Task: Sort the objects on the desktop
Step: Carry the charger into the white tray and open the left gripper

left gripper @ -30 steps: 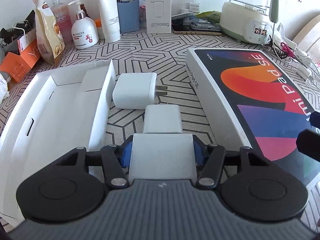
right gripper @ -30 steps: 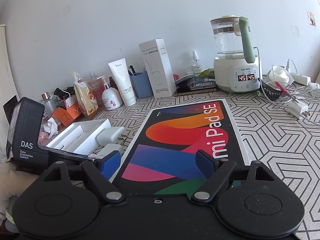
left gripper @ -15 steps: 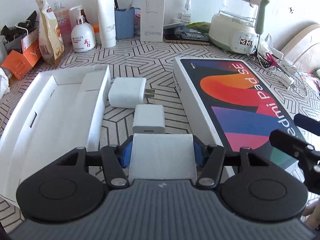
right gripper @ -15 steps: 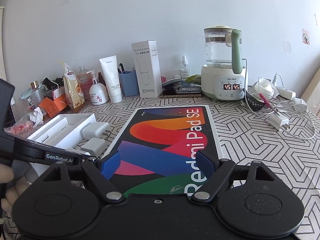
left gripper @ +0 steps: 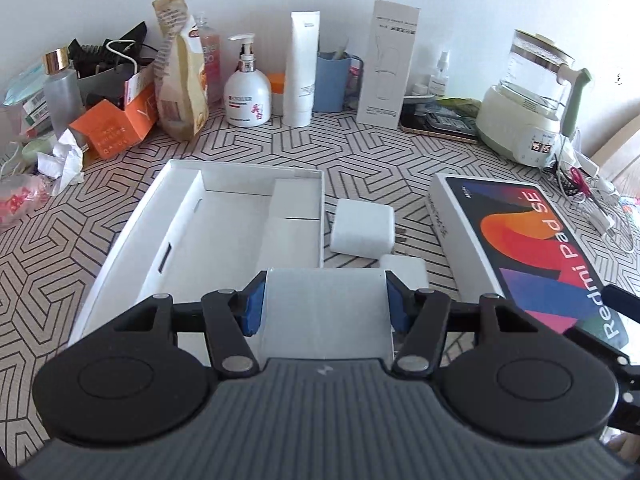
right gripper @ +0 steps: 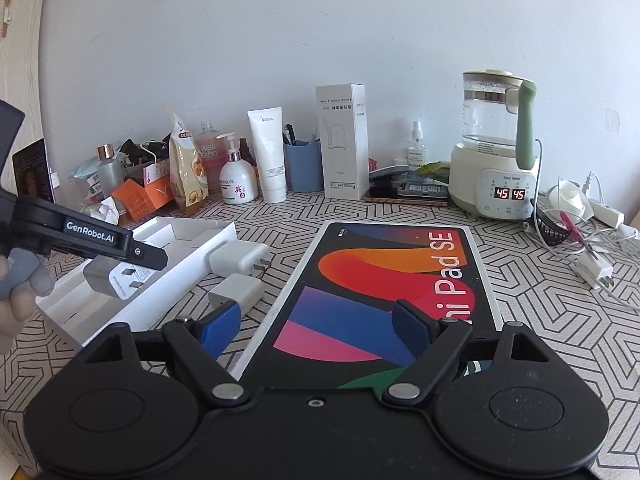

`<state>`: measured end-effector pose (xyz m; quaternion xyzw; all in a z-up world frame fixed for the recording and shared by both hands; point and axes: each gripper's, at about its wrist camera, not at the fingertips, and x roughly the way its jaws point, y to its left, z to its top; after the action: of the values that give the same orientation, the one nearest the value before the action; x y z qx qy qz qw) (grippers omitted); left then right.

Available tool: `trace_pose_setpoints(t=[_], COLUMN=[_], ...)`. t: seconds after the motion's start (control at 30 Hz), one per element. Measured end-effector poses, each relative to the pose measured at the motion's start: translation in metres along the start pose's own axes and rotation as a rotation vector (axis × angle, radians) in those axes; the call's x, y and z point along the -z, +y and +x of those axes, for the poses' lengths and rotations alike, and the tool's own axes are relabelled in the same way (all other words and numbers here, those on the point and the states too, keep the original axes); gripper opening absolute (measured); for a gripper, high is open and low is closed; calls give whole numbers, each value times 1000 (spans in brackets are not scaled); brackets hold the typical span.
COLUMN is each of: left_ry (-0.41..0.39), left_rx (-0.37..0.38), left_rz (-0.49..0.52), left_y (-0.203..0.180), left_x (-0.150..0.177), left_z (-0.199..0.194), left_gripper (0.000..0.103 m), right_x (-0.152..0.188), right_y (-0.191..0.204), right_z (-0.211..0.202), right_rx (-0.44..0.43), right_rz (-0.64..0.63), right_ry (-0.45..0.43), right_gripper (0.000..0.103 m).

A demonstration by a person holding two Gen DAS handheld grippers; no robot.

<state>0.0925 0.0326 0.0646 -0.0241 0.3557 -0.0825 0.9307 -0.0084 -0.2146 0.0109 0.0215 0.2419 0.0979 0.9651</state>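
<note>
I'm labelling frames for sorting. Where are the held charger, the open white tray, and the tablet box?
held charger (left gripper: pixel 326 312), left wrist view, its top face.
open white tray (left gripper: pixel 224 216), left wrist view, its inner floor.
tablet box (right gripper: pixel 384 280), right wrist view, its printed lid.

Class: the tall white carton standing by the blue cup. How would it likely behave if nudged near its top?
The tall white carton stands upright on a narrow base, so it would probably tip rather than slide. It looks like thin card, likely light, possibly denting.

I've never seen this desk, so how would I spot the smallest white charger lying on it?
Find the colourful tablet box and the open white tray. Two white chargers lie in the gap between them. You want the small charger, nearer the camera; unlike the bigger charger behind it, it shows no prongs.
</note>
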Motion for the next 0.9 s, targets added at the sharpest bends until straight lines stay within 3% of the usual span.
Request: trace_pose_setpoints(t=[0.33, 0.47, 0.63, 0.9], left_ry=[46, 41, 81, 113], left_rx=[-35, -74, -57, -72], left_rz=[-6, 10, 27, 9], left_y=[43, 51, 60, 74], left_x=[-30, -39, -45, -53], left_z=[37, 50, 69, 96], left_gripper=[57, 57, 57, 57], right_x=[0, -8, -16, -17], right_y=[0, 12, 42, 46], right_z=[17, 25, 39, 47], right_rx=[-12, -33, -88, -87], right_rz=[52, 31, -36, -45], right_ry=[43, 26, 34, 59], right_gripper=[88, 88, 88, 88])
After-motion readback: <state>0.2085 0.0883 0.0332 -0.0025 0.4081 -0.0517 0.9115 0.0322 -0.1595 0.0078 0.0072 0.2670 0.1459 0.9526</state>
